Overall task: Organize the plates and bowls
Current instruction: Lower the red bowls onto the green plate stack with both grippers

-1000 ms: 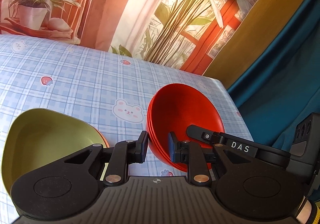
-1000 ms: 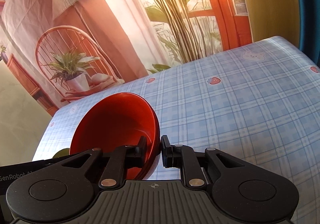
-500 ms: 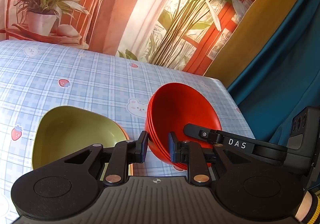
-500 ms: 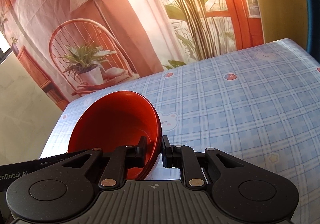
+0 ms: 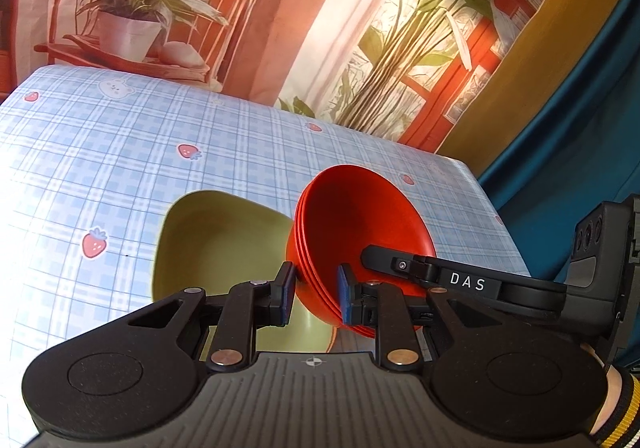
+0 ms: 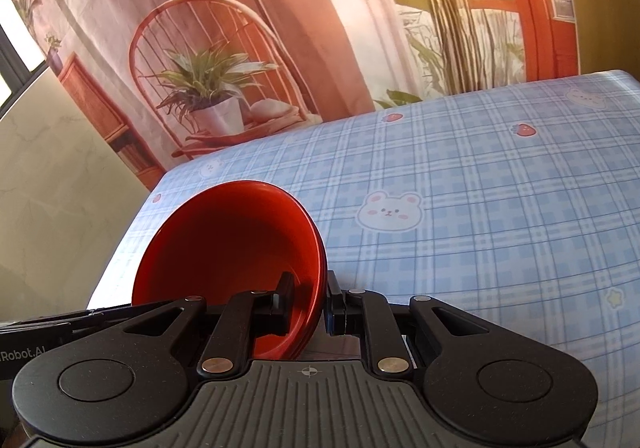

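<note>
A stack of red bowls [image 5: 360, 224] hangs tilted over the blue checked tablecloth [image 5: 120, 151], gripped from both sides. My left gripper [image 5: 315, 298] is shut on the stack's near left rim. My right gripper [image 6: 309, 302] is shut on the right rim of the same red bowls [image 6: 224, 248], one finger inside the top bowl. Its finger [image 5: 400, 266] shows in the left wrist view, reaching into the bowl. A green rounded-triangle plate [image 5: 216, 240] lies on the table just left of and behind the stack. An orange edge shows under that plate.
The table's right edge [image 5: 500, 232] runs close to the bowls, with a teal curtain [image 5: 580, 127] beyond it. A printed backdrop [image 6: 280, 27] of plants and a chair hangs behind the table. Bare cloth [image 6: 480, 175] spreads to the right in the right wrist view.
Both grippers have carried the red bowls sideways across the table toward the green plate. The plate has slid from the left edge of the left wrist view to right beside the stack.
</note>
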